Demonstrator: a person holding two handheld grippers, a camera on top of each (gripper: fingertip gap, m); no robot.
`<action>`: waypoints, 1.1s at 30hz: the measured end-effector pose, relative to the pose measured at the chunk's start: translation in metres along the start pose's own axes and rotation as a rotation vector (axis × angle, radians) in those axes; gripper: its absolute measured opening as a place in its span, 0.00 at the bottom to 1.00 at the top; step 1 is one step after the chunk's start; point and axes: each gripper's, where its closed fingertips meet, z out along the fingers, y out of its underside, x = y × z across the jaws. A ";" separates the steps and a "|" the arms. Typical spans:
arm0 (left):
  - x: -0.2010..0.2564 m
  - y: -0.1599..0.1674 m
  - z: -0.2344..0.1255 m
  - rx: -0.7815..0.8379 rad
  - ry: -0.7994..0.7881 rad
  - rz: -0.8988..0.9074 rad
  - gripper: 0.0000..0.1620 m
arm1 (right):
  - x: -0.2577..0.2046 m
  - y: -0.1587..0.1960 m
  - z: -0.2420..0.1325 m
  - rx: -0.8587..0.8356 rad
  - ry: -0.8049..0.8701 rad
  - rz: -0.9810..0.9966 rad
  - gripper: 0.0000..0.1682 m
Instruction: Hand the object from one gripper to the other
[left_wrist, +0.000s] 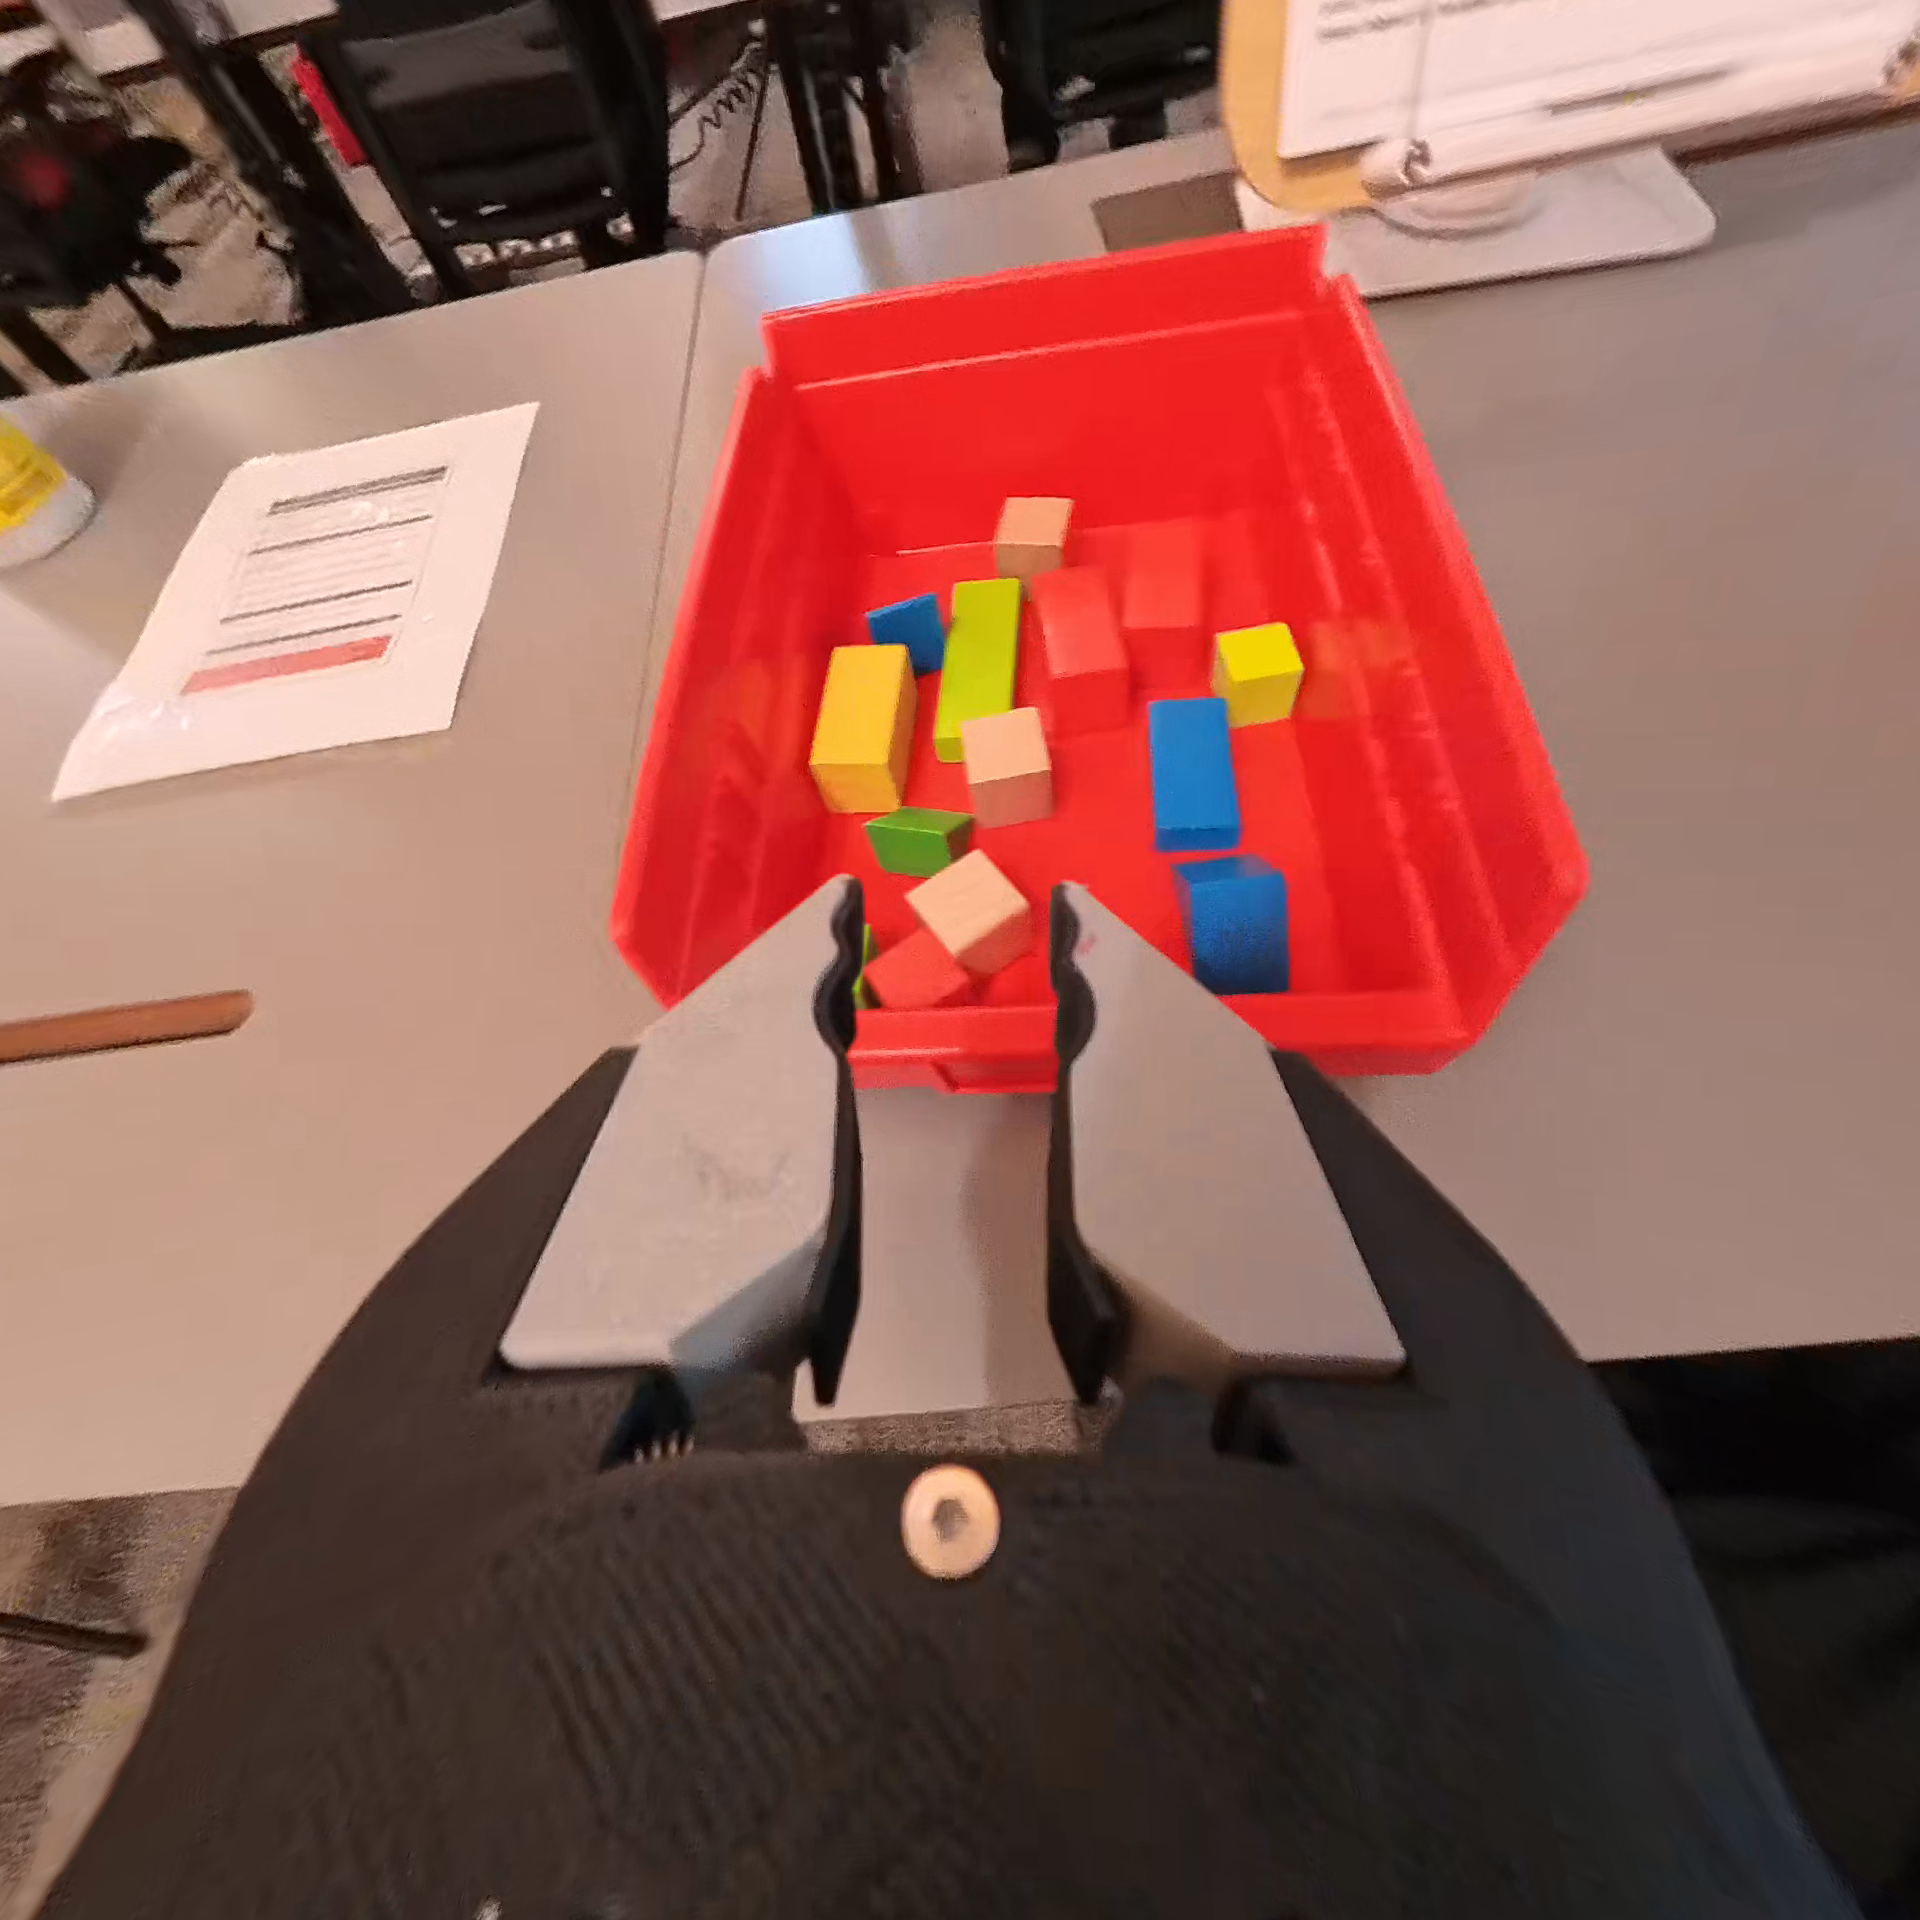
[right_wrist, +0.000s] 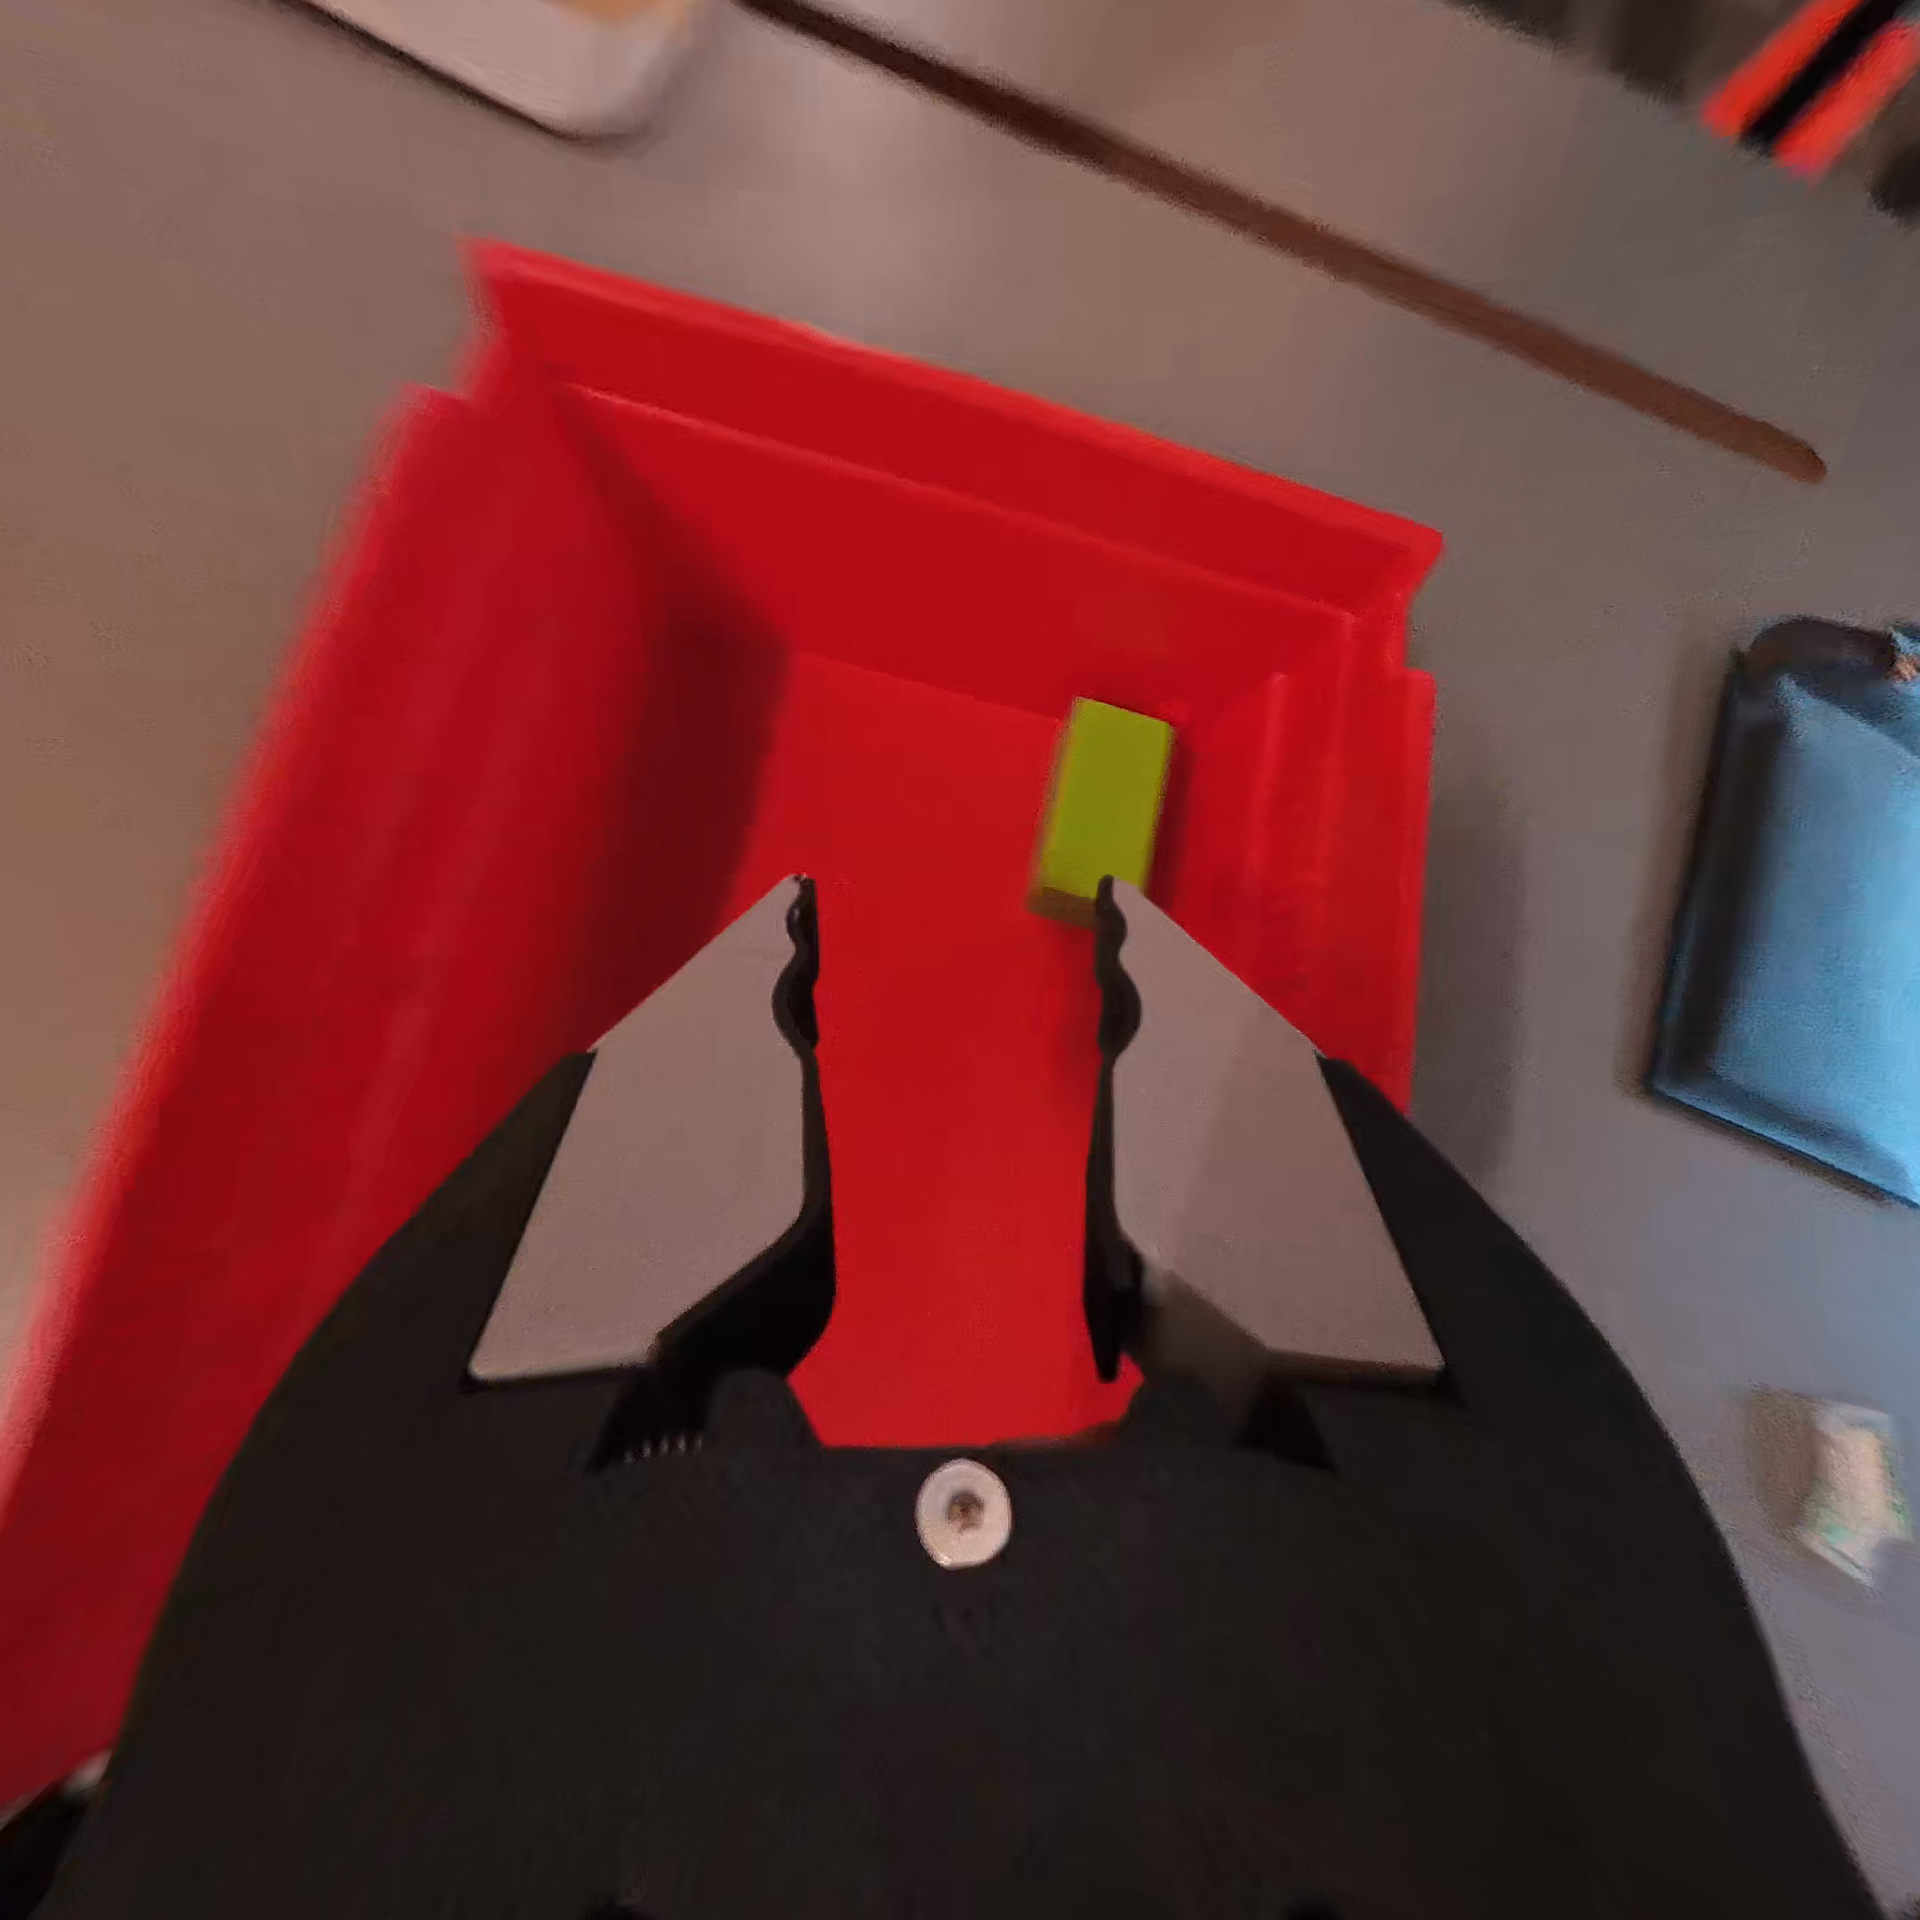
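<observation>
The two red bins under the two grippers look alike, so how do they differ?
The red bin in the left wrist view holds many coloured blocks; the red bin in the right wrist view holds only one lime-green block. The first looks sharp, the second is motion-blurred. Both are red plastic, on grey tables, each with an open, empty gripper above it.

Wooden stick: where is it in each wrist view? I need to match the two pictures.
Left wrist view: the wooden stick lies at the left edge, mid-height, on the table, left of the red bin.
Right wrist view: the stick runs diagonally across the upper right, beyond a red bin.
Shared landmark: the grey table it lies on.
</observation>
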 end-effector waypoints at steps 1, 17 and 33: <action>-0.007 0.001 0.000 0.003 0.004 -0.039 0.22 | -0.014 -0.004 -0.017 0.065 -0.052 -0.003 0.30; 0.023 0.028 0.149 -0.536 0.177 -0.011 0.23 | -0.145 -0.002 -0.152 0.405 -0.655 -0.088 0.30; 0.021 -0.010 0.136 -0.254 -0.030 0.281 0.20 | -0.138 0.007 -0.187 0.476 -0.746 -0.078 0.28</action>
